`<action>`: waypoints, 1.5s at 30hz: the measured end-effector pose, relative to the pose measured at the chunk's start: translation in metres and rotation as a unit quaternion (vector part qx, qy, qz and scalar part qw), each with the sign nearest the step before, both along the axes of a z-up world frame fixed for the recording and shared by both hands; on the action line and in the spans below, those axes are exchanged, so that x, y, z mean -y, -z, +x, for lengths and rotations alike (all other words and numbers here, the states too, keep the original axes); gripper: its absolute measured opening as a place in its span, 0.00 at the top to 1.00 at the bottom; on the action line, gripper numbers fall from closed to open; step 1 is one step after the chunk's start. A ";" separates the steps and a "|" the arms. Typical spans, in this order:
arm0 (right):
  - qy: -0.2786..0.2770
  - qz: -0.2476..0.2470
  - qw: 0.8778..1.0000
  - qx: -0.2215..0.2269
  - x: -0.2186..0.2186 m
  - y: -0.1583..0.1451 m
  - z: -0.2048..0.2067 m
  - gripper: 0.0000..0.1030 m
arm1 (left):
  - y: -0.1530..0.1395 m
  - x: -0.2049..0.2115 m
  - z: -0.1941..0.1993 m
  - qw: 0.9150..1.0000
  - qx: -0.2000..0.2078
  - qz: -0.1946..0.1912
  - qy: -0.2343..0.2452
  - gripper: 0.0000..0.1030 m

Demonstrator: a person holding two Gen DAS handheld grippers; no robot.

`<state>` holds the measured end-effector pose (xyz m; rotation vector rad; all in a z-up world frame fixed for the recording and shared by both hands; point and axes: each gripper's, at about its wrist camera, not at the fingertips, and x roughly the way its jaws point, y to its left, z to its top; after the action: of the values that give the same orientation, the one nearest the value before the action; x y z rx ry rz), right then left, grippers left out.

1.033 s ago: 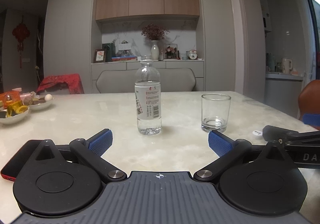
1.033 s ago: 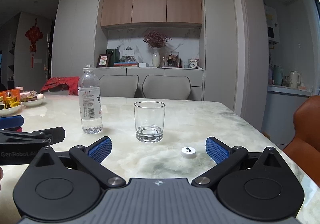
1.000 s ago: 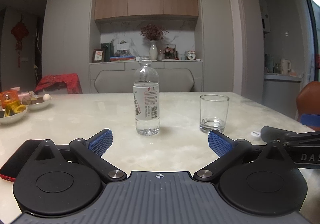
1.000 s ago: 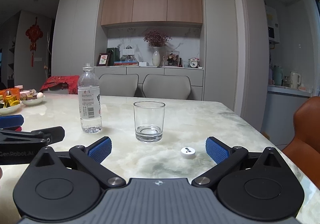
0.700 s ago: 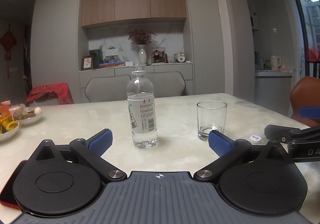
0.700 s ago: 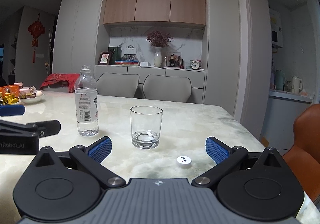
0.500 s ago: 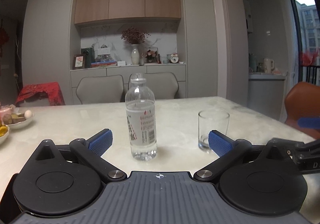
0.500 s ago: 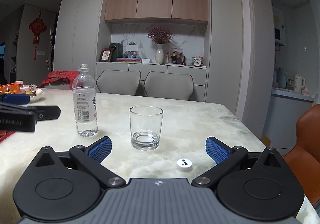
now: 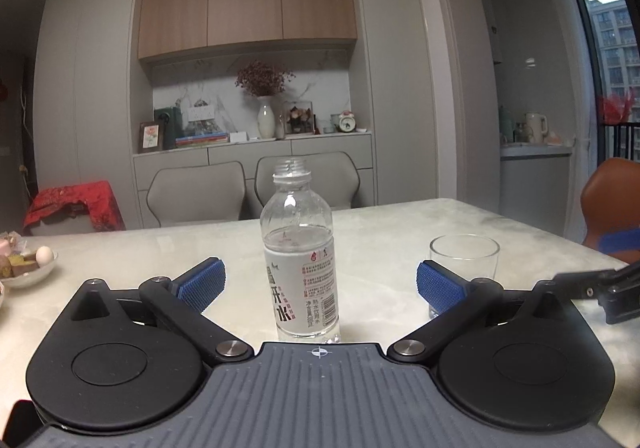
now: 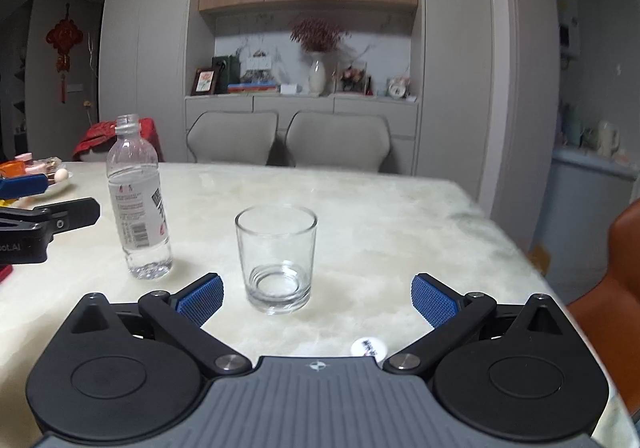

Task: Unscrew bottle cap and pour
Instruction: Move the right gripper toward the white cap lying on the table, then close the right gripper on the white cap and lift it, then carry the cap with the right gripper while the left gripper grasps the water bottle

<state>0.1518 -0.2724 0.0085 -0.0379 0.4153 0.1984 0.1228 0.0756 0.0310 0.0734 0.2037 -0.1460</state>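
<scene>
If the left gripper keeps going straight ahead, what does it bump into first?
The water bottle. It stands upright, cap off, right in the middle between the open blue fingers of the left gripper, so it looks like the first thing in line. The glass is off to the side.

The left matte-black two-finger gripper has ribbed blue pads, round black hubs, silver pivot screws and a ridged grey base plate with a small crosshair mark. The right matte-black gripper looks identical; the left one's side carries white lettering, perhaps ending "bot.AI".
</scene>
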 end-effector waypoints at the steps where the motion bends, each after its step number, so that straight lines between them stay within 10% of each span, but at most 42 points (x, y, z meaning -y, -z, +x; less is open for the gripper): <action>1: -0.002 -0.004 1.000 -0.006 0.001 0.002 0.003 0.06 | 0.003 -0.002 0.002 1.000 -0.003 -0.002 0.000 0.00; 23: -0.002 -0.023 0.992 -0.126 0.018 0.048 0.061 0.37 | 0.022 -0.017 0.039 0.999 -0.034 0.012 0.001 0.00; 28: -0.016 -0.026 0.992 -0.126 0.015 0.045 0.062 0.69 | 0.024 -0.018 0.046 0.999 -0.039 0.020 -0.001 0.00; 45: -0.097 -0.023 0.994 -0.055 -0.017 -0.001 0.052 0.70 | 0.017 -0.022 0.057 0.999 -0.023 0.034 0.000 0.00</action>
<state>0.2042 -0.2557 0.0097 -0.1128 0.5270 0.3829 0.1802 0.0974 0.0138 0.1376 0.2548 -0.1410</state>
